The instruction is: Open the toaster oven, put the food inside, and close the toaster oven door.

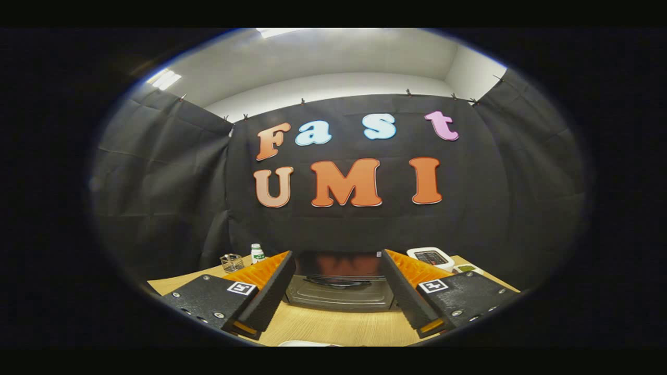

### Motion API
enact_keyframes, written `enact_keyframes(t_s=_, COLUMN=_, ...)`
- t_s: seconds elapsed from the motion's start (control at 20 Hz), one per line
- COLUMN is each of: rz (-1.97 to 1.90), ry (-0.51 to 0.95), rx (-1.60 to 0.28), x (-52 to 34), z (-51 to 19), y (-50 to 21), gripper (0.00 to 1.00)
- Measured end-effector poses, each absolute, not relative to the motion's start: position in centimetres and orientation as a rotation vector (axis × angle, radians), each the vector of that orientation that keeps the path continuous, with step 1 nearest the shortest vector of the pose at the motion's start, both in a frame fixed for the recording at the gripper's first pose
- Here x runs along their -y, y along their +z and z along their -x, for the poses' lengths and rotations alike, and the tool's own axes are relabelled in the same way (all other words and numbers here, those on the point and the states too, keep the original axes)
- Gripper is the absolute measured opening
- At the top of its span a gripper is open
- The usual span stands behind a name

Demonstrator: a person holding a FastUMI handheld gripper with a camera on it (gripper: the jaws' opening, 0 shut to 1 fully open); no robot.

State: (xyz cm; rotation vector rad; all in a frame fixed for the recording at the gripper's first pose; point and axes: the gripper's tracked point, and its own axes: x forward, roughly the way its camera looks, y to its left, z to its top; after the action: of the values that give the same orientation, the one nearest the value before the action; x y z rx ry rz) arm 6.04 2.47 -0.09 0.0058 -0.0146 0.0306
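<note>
Gripper view has me looking level across a wooden table (333, 328) toward the toaster oven (340, 285), which sits just ahead of the fingers and framed between them, against the black cloth wall. Its front faces me squarely, with the long axis running side to side across my line of approach. The door appears to be down, its inner panel lying flat toward me with the dark cavity above. My gripper (337, 291) has its fingers spread wide with nothing between them. Beyond the left finger I see a small white bottle (257, 253) and a wire holder (231, 262); beyond the right, a white tray (431, 257).
</note>
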Motion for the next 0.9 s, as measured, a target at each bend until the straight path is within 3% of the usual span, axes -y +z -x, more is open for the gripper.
enact_keyframes(t_s=0.35, rz=0.003, ry=0.021, rx=-0.012, x=-2.6, z=-11.8, y=-1.8, gripper=0.98)
enact_keyframes(t_s=0.9, rz=0.016, ry=-0.050, rx=-0.239, x=-2.6, z=-20.7, y=-13.0, gripper=0.98)
